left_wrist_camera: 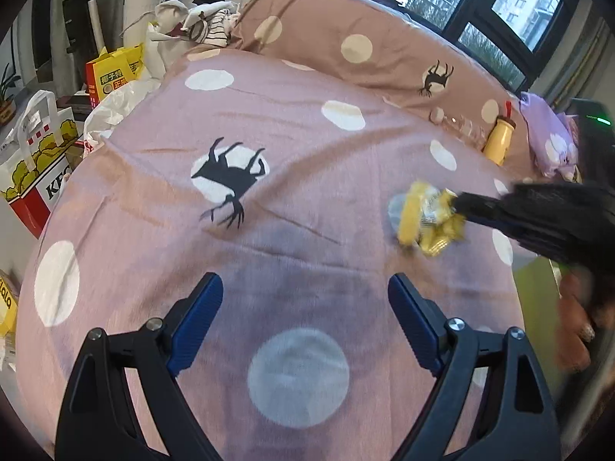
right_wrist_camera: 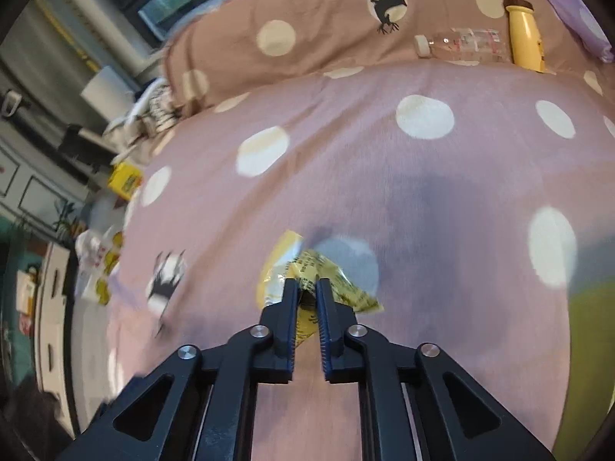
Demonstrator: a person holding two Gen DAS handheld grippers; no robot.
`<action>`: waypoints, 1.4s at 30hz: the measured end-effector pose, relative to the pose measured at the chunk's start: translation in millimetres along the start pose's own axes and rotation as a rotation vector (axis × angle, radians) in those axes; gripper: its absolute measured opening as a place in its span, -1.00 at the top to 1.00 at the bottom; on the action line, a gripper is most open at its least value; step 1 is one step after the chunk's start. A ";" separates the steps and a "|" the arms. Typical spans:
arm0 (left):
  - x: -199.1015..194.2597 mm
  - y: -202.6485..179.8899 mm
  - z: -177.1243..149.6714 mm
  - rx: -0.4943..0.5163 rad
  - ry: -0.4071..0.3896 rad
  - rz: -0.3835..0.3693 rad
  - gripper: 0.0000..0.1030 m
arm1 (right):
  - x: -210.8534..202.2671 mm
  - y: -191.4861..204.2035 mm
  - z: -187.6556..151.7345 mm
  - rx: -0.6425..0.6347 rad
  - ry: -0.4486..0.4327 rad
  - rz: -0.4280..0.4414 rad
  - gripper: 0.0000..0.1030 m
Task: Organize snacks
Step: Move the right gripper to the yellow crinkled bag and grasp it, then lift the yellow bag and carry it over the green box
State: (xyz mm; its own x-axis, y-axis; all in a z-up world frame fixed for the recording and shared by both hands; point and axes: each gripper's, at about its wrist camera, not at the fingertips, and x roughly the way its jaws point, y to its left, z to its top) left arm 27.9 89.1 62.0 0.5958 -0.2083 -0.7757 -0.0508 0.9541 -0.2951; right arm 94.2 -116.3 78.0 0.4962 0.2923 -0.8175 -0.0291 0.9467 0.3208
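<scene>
A crumpled yellow snack packet [right_wrist_camera: 326,280] is pinched between the fingers of my right gripper [right_wrist_camera: 307,288], just above the pink dotted bedspread [right_wrist_camera: 384,161]. In the left wrist view the same packet [left_wrist_camera: 426,219] shows at the right, held by the right gripper [left_wrist_camera: 461,203] coming in from the right edge. My left gripper [left_wrist_camera: 305,296] is open and empty over the bedspread [left_wrist_camera: 269,123]. A yellow drink bottle [right_wrist_camera: 522,34] and a clear plastic bottle [right_wrist_camera: 461,44] lie by the brown pillow [right_wrist_camera: 326,27].
A lilac snack bag [left_wrist_camera: 549,138] lies at the bed's far right. A KFC paper bag [left_wrist_camera: 34,169], a yellow box [left_wrist_camera: 111,73] and white plastic bags [left_wrist_camera: 115,107] stand beside the bed's left edge. Clothes [left_wrist_camera: 207,23] are piled at the headboard.
</scene>
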 end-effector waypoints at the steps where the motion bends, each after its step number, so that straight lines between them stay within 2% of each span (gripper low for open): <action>1: -3.4 -1.3 -2.3 -0.002 0.002 -0.017 -0.71 | -10.6 1.4 -9.4 -0.006 0.000 0.012 0.83; 3: -9.7 -4.6 -8.7 -0.001 0.011 -0.046 -0.71 | -28.5 3.1 -27.1 -0.021 0.000 0.040 0.95; 6: -16.7 -13.6 -17.8 0.018 0.023 -0.046 -0.71 | -48.5 6.6 -54.5 -0.038 0.002 0.096 0.95; 10: -26.0 -23.2 -29.1 0.030 0.038 -0.034 -0.71 | -52.4 1.0 -78.1 -0.030 0.030 0.098 0.95; 13: -32.6 -29.9 -33.5 0.042 0.037 -0.029 -0.71 | -58.6 -8.5 -81.3 0.012 0.016 0.102 0.95; 19: -33.3 -47.1 -33.2 0.078 0.029 -0.021 -0.71 | -78.1 -35.7 -71.6 0.123 -0.011 0.162 0.89; 20: -31.1 -49.4 -32.5 0.080 0.032 -0.022 -0.71 | -78.6 -39.0 -70.2 0.131 -0.007 0.163 0.76; 22: -22.2 -57.3 -32.3 0.085 0.052 -0.031 -0.71 | -76.7 -45.7 -68.3 0.145 0.012 0.151 0.25; 23: -18.5 -60.8 -32.8 0.086 0.063 -0.036 -0.71 | -75.0 -47.3 -68.3 0.145 0.020 0.146 -0.16; 24: -12.9 -65.7 -33.8 0.091 0.079 -0.046 -0.71 | -71.8 -48.0 -68.1 0.143 0.022 0.149 -0.26; 31: 18.7 -95.3 -37.0 0.130 0.146 -0.081 -0.70 | -27.3 -47.8 -59.8 0.126 0.114 0.199 -0.26; 38: 41.9 -106.6 -35.4 0.124 0.190 -0.104 -0.68 | 5.3 -70.2 -59.5 0.205 0.163 0.221 -0.26; 40: 47.0 -107.8 -35.4 0.119 0.200 -0.105 -0.64 | 12.4 -76.6 -60.4 0.242 0.174 0.261 -0.26; 42: 53.0 -109.3 -36.4 0.118 0.214 -0.101 -0.48 | 15.8 -78.7 -61.0 0.260 0.186 0.296 -0.23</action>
State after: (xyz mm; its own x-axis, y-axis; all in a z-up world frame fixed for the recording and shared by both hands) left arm 35.9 -34.0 32.8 0.4091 -0.3329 -0.8496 0.1016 0.9419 -0.3201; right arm 51.4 -177.9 10.7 0.3339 0.5876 -0.7371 0.0846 0.7601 0.6443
